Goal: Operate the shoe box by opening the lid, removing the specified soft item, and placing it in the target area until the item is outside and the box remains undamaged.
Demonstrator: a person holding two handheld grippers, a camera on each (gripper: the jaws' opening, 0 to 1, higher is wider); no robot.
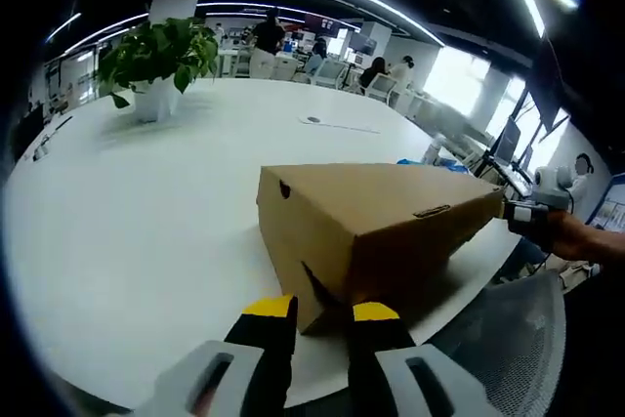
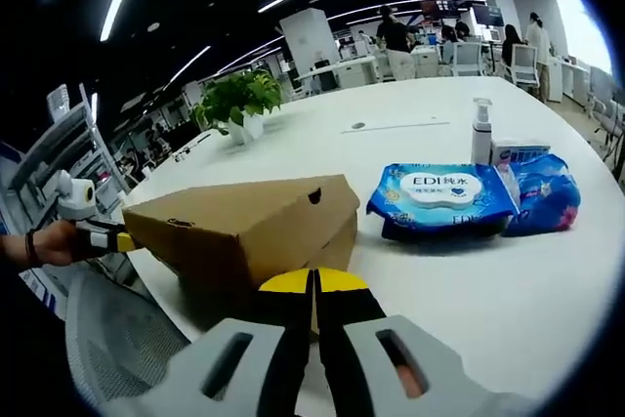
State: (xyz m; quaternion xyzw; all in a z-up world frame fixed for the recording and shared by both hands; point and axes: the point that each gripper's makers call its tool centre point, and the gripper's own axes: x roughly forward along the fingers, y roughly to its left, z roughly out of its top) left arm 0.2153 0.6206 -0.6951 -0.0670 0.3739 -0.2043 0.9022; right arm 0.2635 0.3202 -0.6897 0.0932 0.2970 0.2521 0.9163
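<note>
Shoe box (image 1: 376,231) sits lid-down at centre frame on the white counter (image 1: 146,212), still closed; soft item unseen. Left claw (image 1: 320,315) narrowly parted at the near end; right claw (image 2: 313,285) pinched together, empty, at the opposite end.

One cardboard shoe box (image 2: 244,227), two blue wet-wipe packs (image 2: 444,200) at three o'clock of it, one pump bottle (image 2: 480,131), one potted plant (image 1: 161,61), one white table (image 1: 146,212), two yellow-tipped grippers (image 1: 322,314).

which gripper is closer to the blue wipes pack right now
Right. The right gripper is at the shoe box end beside the blue wipes pack. The left gripper is at the box's opposite end, with the box between.
</note>
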